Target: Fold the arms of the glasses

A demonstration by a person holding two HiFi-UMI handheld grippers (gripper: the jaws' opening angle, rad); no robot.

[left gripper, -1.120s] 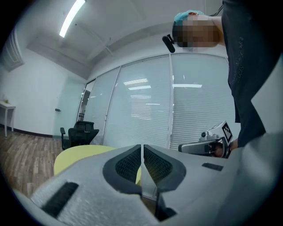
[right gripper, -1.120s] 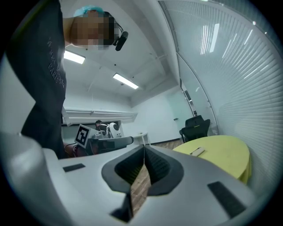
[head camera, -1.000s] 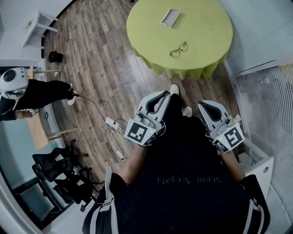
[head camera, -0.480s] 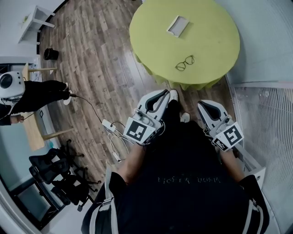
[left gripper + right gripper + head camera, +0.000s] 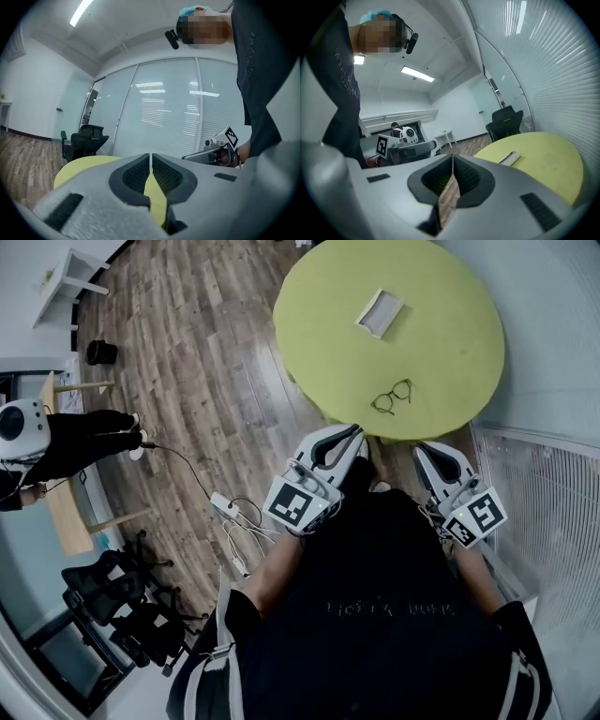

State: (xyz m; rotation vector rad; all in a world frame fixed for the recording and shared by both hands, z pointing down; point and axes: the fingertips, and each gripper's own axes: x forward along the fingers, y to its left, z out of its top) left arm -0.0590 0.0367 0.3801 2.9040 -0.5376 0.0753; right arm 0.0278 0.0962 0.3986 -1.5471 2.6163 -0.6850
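While we hold both tools low against our dark shirt, short of the round yellow-green table (image 5: 441, 296), neither one has anything in it. Our left gripper (image 5: 349, 434) has its jaws pressed together at the tips, with only the tabletop showing through the slit behind them. Our right gripper (image 5: 434, 450) is likewise closed and empty. The glasses (image 5: 392, 397) lie on the table near its closest edge, well apart from both tools, and a flat white tray (image 5: 380, 312) rests farther in.
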